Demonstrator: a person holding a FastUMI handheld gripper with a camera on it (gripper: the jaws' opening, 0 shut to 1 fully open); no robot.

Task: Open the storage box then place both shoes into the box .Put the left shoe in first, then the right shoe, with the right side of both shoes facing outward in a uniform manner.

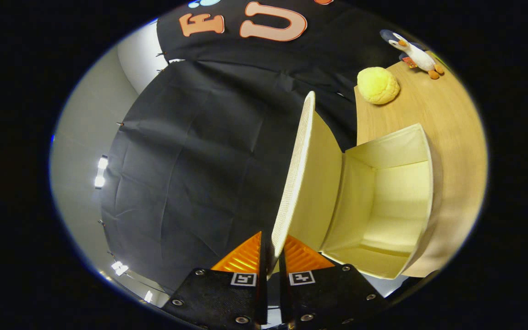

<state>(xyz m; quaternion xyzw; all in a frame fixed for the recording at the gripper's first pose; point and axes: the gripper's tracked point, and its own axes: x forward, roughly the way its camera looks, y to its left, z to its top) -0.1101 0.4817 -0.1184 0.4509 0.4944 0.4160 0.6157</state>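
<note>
Jaws pinch lid [297, 183] edge; bun [378, 85], penguin [414, 53] beyond box [385, 206].

Table [447, 119] bears box [397, 201] (open), bun [378, 85], penguin [413, 52].

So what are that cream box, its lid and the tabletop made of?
The storage box looks like matte cream fabric over stiff panels, with soft folds at the corners. Its lid, pinched at the edge by the tool, shows a woven mesh texture. The table looks like light wood-grain laminate or wood.
</note>
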